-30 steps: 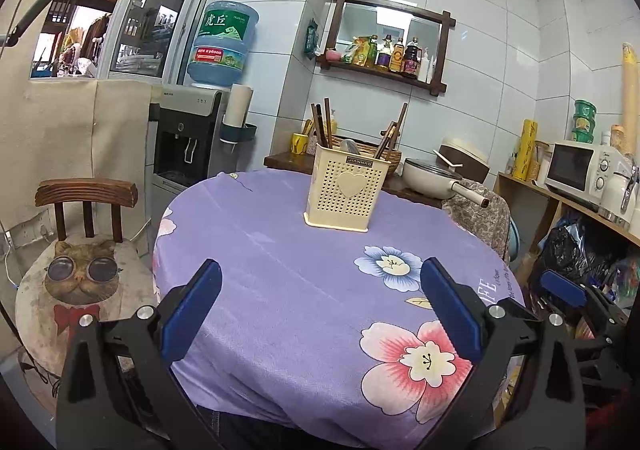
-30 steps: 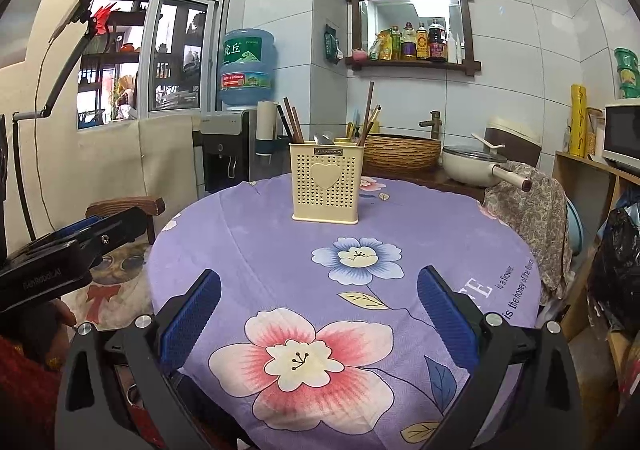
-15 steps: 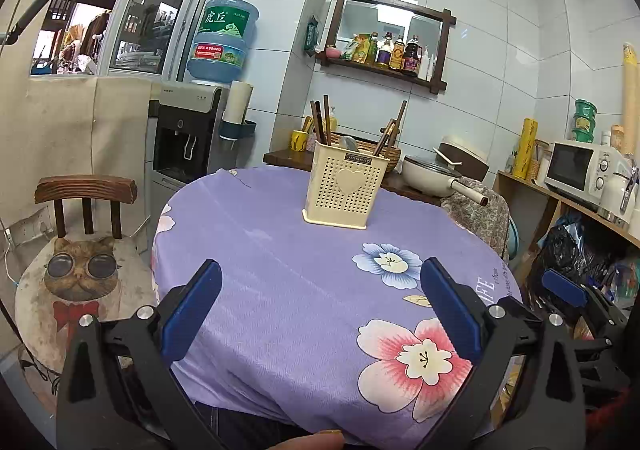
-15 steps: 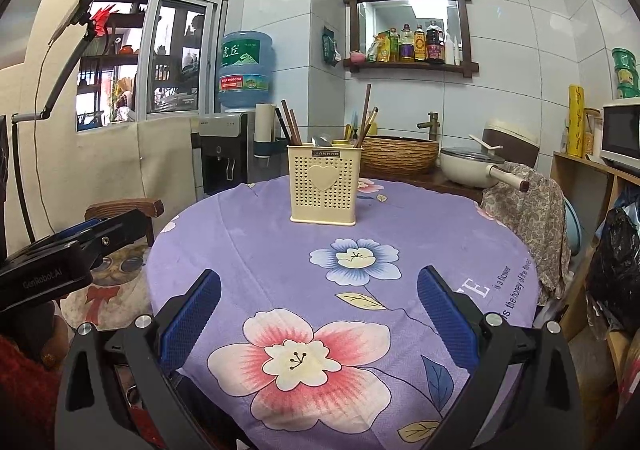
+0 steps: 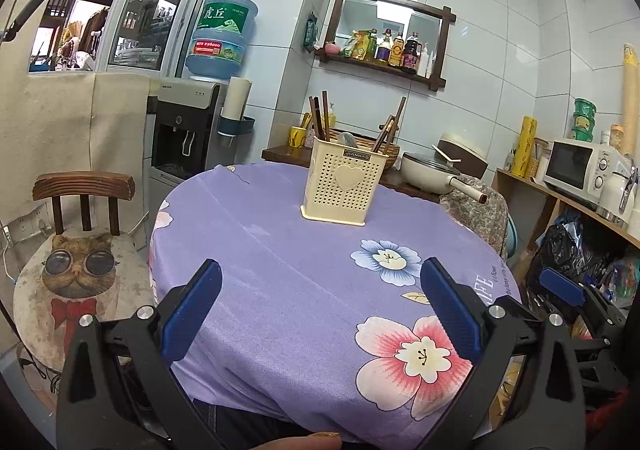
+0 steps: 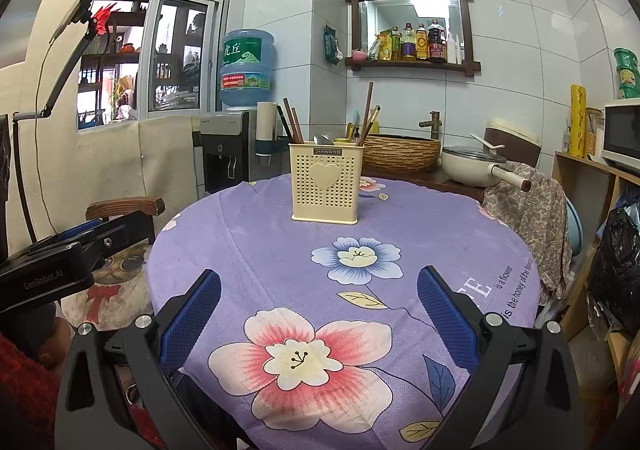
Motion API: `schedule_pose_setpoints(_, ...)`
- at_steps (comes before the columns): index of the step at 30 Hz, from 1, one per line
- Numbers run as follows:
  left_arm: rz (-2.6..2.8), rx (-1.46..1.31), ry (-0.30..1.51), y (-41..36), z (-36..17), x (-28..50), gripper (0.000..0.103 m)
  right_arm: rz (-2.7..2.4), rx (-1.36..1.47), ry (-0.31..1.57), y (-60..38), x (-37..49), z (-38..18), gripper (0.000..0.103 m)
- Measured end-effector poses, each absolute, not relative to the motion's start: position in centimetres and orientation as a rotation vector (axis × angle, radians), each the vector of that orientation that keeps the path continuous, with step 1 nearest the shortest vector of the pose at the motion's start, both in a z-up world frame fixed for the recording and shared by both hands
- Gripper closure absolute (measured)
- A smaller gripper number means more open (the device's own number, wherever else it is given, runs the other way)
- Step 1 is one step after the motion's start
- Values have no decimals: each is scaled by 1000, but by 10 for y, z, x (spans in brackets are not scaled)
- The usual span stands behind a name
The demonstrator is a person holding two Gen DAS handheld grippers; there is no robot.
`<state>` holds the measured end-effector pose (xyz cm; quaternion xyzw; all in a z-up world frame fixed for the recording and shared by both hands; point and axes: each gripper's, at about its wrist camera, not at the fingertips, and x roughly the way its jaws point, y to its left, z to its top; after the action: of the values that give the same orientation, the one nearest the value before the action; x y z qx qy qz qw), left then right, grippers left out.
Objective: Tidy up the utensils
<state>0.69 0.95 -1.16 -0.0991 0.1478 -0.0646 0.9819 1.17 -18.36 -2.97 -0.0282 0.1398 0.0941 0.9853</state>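
On the far half of the round table [image 6: 256,250], upright, stood a cream plastic utensil holder [image 6: 325,183]: boxy, its walls perforated with small holes, a raised heart on the front face. Dark wooden chopsticks [image 6: 291,125] leaned out of its left side, more sticks [image 6: 366,113] out of its right, and a metal spoon bowl [image 6: 322,139] showed just above the rim. Table was covered by a purple woven cloth [image 6: 280,278] printed with large pink and blue flowers.

Left gripper [image 5: 320,308]: jaws spread wide, nothing between them; blue ribbed pads [image 5: 192,308] on black plastic arms, held over the near edge of the table, well apart from the holder [image 5: 343,187]. Right gripper [image 6: 319,312]: likewise wide apart and empty, textured blue pads [image 6: 191,320], near the front edge of the cloth.

Behind the table: a woven basket [image 6: 400,151], a cream pan [image 6: 476,165] with a glass lid and a straight handle, and a water dispenser [image 5: 186,129] topped by a blue bottle. Left of the table: a wooden chair [image 5: 82,189] with a round cat-print cushion [image 5: 76,290].
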Motion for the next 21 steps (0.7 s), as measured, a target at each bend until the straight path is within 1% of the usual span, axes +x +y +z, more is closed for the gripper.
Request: schedule_pose_setpoints(21,-134,-186,312,11,-14,8,6,205,-49,293,-185,15,-31,6)
